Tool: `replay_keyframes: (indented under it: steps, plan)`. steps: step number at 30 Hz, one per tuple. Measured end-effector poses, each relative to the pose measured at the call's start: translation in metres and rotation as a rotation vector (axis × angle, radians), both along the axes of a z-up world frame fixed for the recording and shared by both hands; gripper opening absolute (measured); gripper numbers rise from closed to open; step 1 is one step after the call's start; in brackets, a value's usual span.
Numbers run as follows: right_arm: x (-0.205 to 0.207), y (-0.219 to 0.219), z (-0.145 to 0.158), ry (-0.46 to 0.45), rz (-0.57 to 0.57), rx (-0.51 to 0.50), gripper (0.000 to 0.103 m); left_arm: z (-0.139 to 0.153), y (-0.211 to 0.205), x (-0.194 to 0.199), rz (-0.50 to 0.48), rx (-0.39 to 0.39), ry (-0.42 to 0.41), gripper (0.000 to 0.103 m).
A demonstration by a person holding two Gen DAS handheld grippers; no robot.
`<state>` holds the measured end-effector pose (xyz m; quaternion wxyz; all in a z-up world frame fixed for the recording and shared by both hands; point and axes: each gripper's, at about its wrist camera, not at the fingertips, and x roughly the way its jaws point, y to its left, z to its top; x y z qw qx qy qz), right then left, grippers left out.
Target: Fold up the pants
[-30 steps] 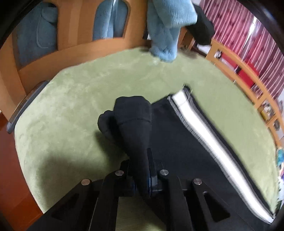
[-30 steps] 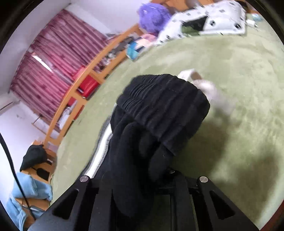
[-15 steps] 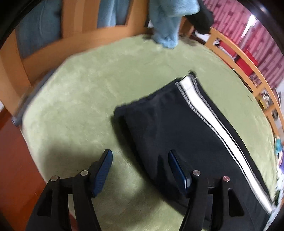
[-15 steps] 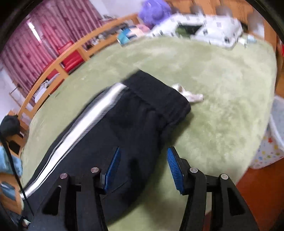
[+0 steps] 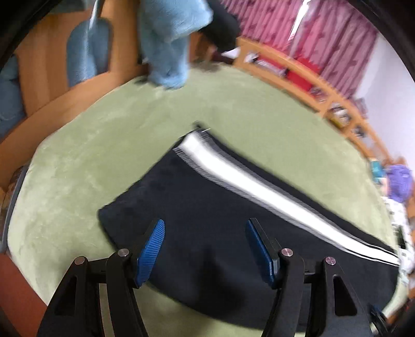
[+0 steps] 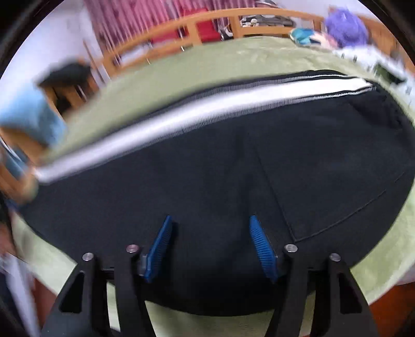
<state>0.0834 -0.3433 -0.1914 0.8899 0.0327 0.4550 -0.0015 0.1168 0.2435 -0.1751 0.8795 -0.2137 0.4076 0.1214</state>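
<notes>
Black pants (image 5: 220,220) with a white side stripe (image 5: 246,181) lie flat, folded lengthwise, on a green blanket (image 5: 90,155). My left gripper (image 5: 205,238) hovers open above the cuff end, blue pads apart, nothing between them. In the right wrist view the same pants (image 6: 233,168) fill the frame, stripe (image 6: 181,114) along the far edge and a back pocket (image 6: 337,168) at the right. My right gripper (image 6: 210,233) hangs over the middle of the pants, its jaws opening with only cloth below them, not gripped.
A light blue fluffy garment (image 5: 171,39) hangs over the wooden bed frame (image 5: 52,109) beyond the cuff end. A wooden rail (image 6: 207,28) with pink curtains behind runs along the far side. A purple plush (image 6: 345,23) and patterned bedding sit near the waist end.
Both grippers let go of the bunched black cloth and opened. The pants now lie flat. The right gripper swept sideways along the pants and rolled; the left one rose a little and rolled.
</notes>
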Motion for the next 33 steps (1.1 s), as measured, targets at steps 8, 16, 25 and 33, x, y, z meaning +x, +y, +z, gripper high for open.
replay_keyframes:
  steps: [8,16,25,33]
  plan:
    - [-0.019,-0.015,0.05,-0.011,-0.104,0.087,0.063,-0.019,0.03,0.003,0.073,-0.047,0.08,0.039]
    - [-0.002,0.078,0.022,0.03,0.116,0.213,0.063,0.016,-0.015,0.081,-0.087,0.095,-0.025,0.058]
    - [-0.014,0.102,0.016,0.08,0.17,0.191,0.063,-0.03,-0.012,0.133,-0.056,0.107,0.134,0.056]
    - [0.0,0.067,0.054,-0.022,0.039,0.139,0.063,-0.004,-0.016,0.085,-0.101,0.038,0.131,0.056]
